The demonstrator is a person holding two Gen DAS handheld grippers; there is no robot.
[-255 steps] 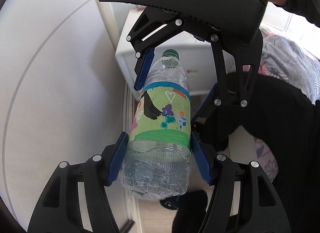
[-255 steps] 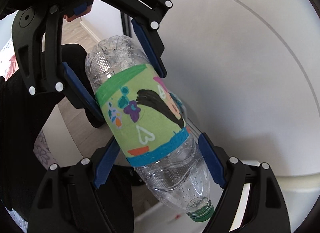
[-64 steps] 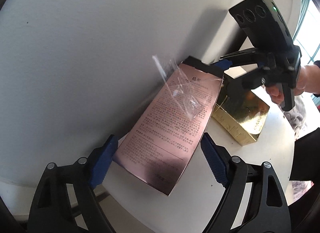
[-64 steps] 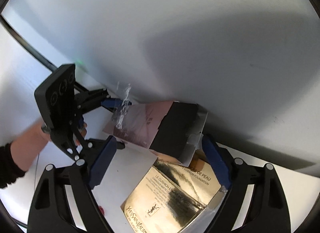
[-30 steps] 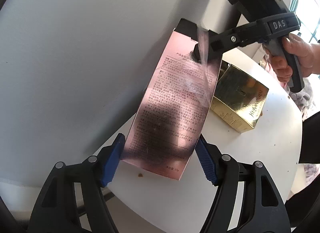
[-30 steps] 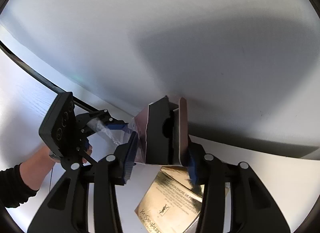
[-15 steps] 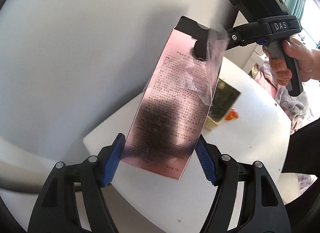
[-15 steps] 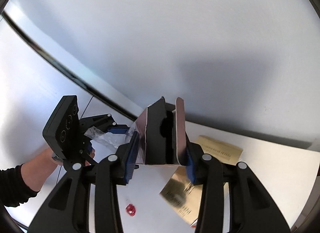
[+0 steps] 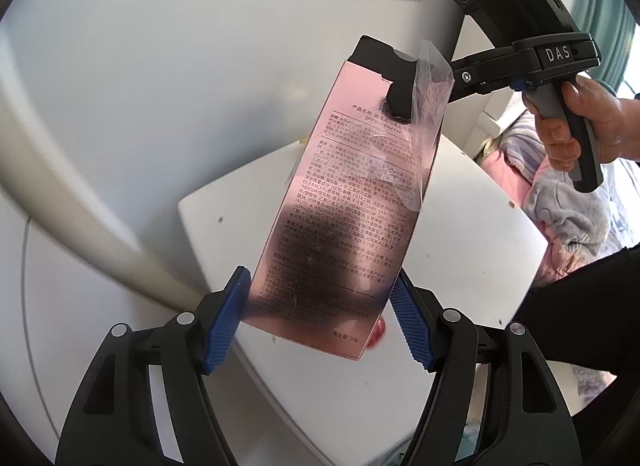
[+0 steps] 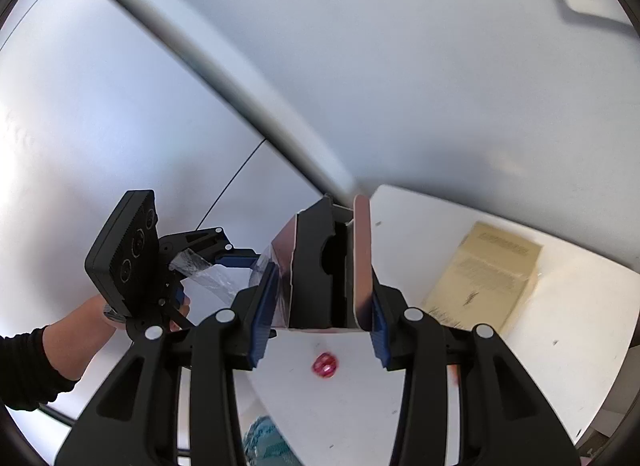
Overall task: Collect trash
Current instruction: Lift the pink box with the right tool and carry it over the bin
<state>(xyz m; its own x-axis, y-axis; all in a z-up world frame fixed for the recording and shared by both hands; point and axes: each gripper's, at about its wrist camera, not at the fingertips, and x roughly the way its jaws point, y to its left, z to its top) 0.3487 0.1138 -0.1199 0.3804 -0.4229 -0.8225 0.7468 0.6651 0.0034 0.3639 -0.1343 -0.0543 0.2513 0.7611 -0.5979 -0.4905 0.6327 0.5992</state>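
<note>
Left gripper (image 9: 320, 318) clamps the bottom end of the pink carton (image 9: 344, 221); right gripper (image 10: 320, 302) clamps its open black top end, holding it clear above the white table (image 9: 472, 250). Uneven pull could crush or tear the thin card, or slip one end free. Glossy pink, fine print, loose clear film (image 9: 428, 77) at 1 o'clock.

Black grippers (image 9: 320, 322), blue ribbed pads, silver screws; apparently black sleeve (image 10: 28, 370).
</note>
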